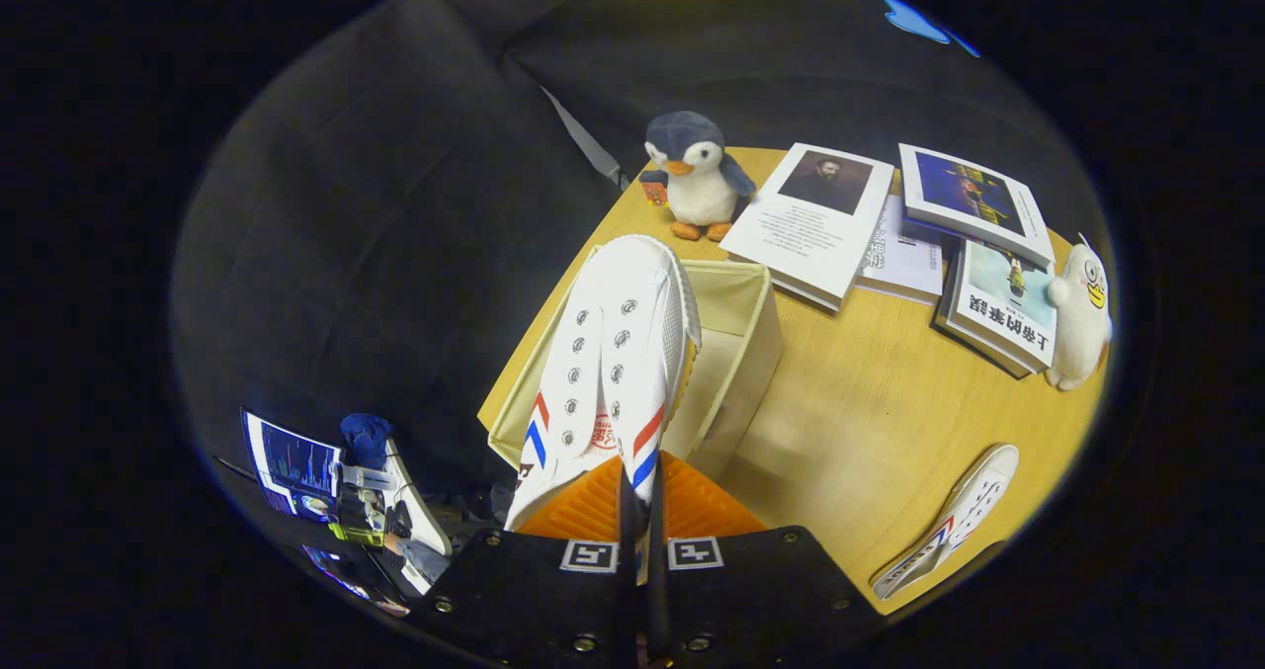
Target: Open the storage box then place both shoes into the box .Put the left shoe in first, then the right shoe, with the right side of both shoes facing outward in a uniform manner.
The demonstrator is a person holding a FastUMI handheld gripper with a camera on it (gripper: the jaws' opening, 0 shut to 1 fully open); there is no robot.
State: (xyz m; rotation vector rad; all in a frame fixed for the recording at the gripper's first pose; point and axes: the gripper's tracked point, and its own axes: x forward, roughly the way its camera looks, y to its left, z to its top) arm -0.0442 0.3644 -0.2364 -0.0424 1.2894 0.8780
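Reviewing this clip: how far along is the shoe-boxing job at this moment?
Done: the storage box stands open on the table, and what shows of its inside is bare. In hand: the gripper is shut on one white shoe, holding it over the box's opening, toe pointing away. Left: lowering this shoe in, then fetching the second shoe, which lies on the table off to the fingers' right.

Your tongs (642,511) pinch white shoe (613,353) with red-blue stripes; second shoe (954,526) same pattern. Box (746,338) cream. Bench (889,422) light wood. Penguin (697,175) grey-white, orange feet.
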